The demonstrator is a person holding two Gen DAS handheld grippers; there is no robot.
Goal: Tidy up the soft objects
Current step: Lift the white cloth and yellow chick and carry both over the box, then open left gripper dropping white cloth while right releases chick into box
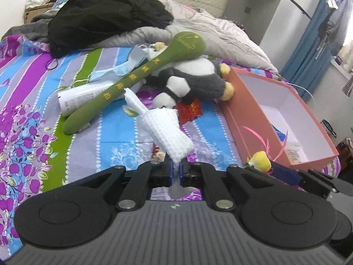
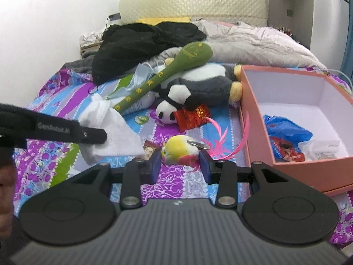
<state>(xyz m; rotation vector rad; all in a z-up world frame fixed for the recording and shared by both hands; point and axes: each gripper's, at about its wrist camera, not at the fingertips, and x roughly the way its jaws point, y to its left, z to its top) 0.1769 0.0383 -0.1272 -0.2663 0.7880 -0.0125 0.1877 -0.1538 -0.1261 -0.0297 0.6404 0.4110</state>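
The left gripper point(image 1: 175, 172) is clenched on a white foam net sleeve point(image 1: 167, 130), its blue pads pinching the sleeve's lower end so that the rest stands up and leans away from the jaws to the left, clear of the bedsheet point(image 1: 106, 130). The right gripper point(image 2: 181, 165) is grasping a small yellow and white plush bird point(image 2: 179, 149) between its blue fingers point(image 2: 155, 162); the jaws stand partly apart with the toy filling the gap, a metal key ring on top of it and pink feathers trailing off to the right. In the right wrist view the left gripper reaches in from the left edge as a black arm, with the white sleeve bunched at its tip, just left of the bird. Ahead of both tools, farther up the bed, a long green plush mallet point(image 1: 136, 75) lies slanted across a panda plush point(image 1: 192, 81), whose head rests against a red and gold fabric pouch point(image 2: 193, 116). A crumpled blue face mask point(image 1: 123, 66) and a white tube point(image 1: 81, 98) lie under and beside the mallet's handle. To the right of the right gripper stands an open pink box point(image 2: 249, 101) with white inner walls, and a blue plastic bag point(image 2: 286, 128) lies inside it. Beyond the toys, a black garment point(image 1: 106, 17) and a pale quilt point(image 1: 220, 33) are heaped toward the headboard.
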